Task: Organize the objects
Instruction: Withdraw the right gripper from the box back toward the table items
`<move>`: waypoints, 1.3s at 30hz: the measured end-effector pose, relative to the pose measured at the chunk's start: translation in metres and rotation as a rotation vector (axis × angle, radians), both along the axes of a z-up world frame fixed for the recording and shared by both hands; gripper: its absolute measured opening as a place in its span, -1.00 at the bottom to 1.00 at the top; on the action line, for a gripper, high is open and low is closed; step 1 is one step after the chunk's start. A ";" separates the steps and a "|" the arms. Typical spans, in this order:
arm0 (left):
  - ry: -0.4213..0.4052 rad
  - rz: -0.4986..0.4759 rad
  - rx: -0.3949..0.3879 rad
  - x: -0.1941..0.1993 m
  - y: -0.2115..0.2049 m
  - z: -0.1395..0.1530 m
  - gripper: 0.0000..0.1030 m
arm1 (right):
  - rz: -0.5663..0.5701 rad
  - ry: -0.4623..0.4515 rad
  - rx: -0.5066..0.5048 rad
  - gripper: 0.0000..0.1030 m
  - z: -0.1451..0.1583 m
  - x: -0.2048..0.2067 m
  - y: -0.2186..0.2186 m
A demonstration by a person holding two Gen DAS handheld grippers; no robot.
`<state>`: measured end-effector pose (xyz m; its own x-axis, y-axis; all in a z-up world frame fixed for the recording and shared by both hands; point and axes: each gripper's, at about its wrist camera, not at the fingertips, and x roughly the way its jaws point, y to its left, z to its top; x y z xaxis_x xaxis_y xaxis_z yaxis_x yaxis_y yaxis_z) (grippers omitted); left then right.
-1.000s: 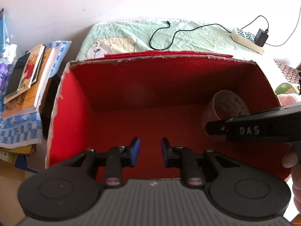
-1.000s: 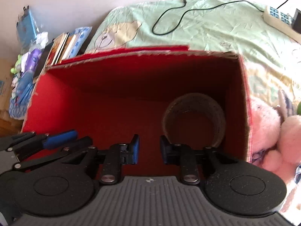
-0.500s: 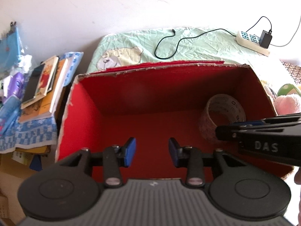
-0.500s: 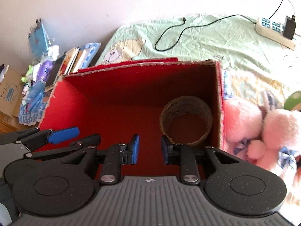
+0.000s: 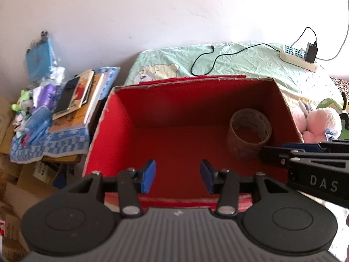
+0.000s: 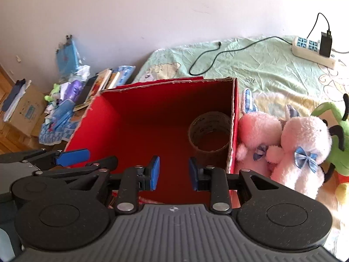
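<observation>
The left gripper (image 5: 177,172) and right gripper (image 6: 174,172) share one build: black linkage arms, silver screws, blue fingertip pads, ribbed grey body. White "DAS" lettering marks the right one's side.

Plain white wall (image 5: 152,17), green cartoon-print bed sheet (image 6: 261,65), wooden floor (image 6: 8,144), daylight

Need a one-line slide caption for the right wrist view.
Right gripper open above red box holding a tape roll; pink plush toys lie beside it.
</observation>
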<state>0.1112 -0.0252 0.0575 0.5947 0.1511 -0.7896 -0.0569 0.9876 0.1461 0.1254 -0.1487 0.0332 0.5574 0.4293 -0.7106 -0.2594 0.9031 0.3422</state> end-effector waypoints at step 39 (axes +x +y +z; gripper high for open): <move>0.094 0.068 -0.012 -0.090 -0.025 -0.034 0.17 | 0.043 0.161 0.192 -0.39 -0.049 -0.086 -0.046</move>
<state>0.0213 -0.0504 0.0240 0.5068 0.1792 -0.8432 -0.1108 0.9836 0.1425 0.0398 -0.1942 -0.0156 0.4224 0.5858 -0.6917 -0.2240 0.8069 0.5466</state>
